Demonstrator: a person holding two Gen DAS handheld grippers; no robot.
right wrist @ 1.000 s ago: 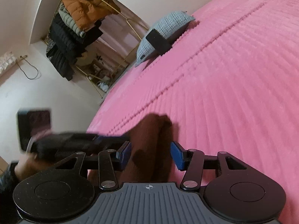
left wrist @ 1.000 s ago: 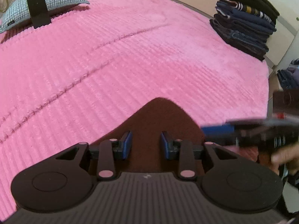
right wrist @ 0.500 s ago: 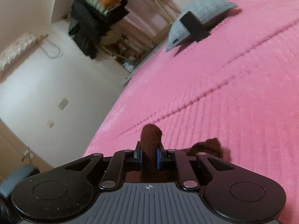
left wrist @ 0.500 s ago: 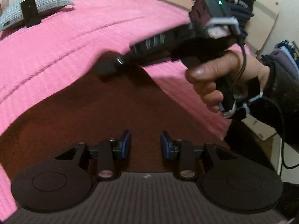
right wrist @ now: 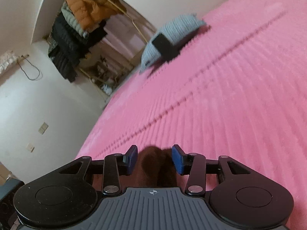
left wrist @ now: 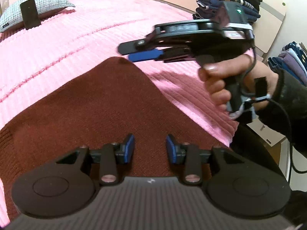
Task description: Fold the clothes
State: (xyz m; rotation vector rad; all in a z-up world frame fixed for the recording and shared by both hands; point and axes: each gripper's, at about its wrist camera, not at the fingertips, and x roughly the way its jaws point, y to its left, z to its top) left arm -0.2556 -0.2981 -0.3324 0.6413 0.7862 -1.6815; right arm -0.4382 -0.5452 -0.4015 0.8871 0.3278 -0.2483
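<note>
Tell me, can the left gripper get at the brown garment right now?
Probably yes. The left gripper hangs right over the brown garment, jaws apart and opening, nothing between the pads and the cloth below. The right gripper hovers farther off over the garment's far corner, so it does not block the way.

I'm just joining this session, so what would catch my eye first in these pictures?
The bright pink bedspread fills both views, with a dark red-brown garment spread at its near edge. Over the garment's far tip hovers the right gripper, held in a hand, its jaws opening. A stack of folded dark clothes sits at the far right corner.
</note>
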